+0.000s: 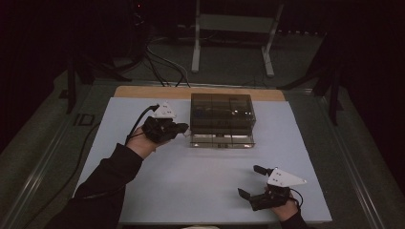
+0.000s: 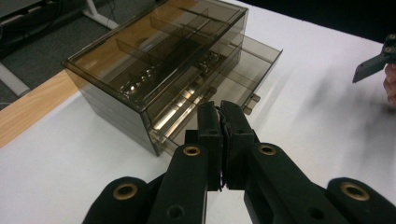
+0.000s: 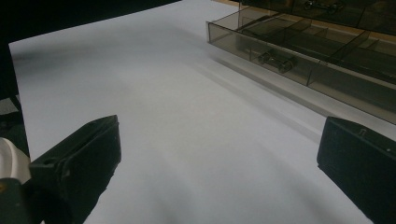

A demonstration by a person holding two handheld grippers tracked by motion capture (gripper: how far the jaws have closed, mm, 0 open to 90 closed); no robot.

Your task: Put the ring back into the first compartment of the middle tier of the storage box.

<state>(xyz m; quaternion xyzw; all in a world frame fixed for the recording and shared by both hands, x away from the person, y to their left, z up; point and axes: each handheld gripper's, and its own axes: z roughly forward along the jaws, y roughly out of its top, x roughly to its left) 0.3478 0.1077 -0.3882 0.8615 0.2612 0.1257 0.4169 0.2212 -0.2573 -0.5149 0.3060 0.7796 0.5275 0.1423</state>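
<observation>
Left gripper (image 2: 223,116) fingers pressed together, empty; right gripper (image 3: 219,154) fingers spread wide, empty.

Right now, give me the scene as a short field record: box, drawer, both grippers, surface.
box: smoky clear drawer box at the far middle of the table
drawer: bottom drawer pulled partly out, dividers inside, small metal parts in it
left gripper: left gripper jaws shut, empty, beside the box's left front corner
right gripper: right gripper jaws wide open, empty, near the table's near right edge
surface: white table top, wooden strip at the far edge
</observation>
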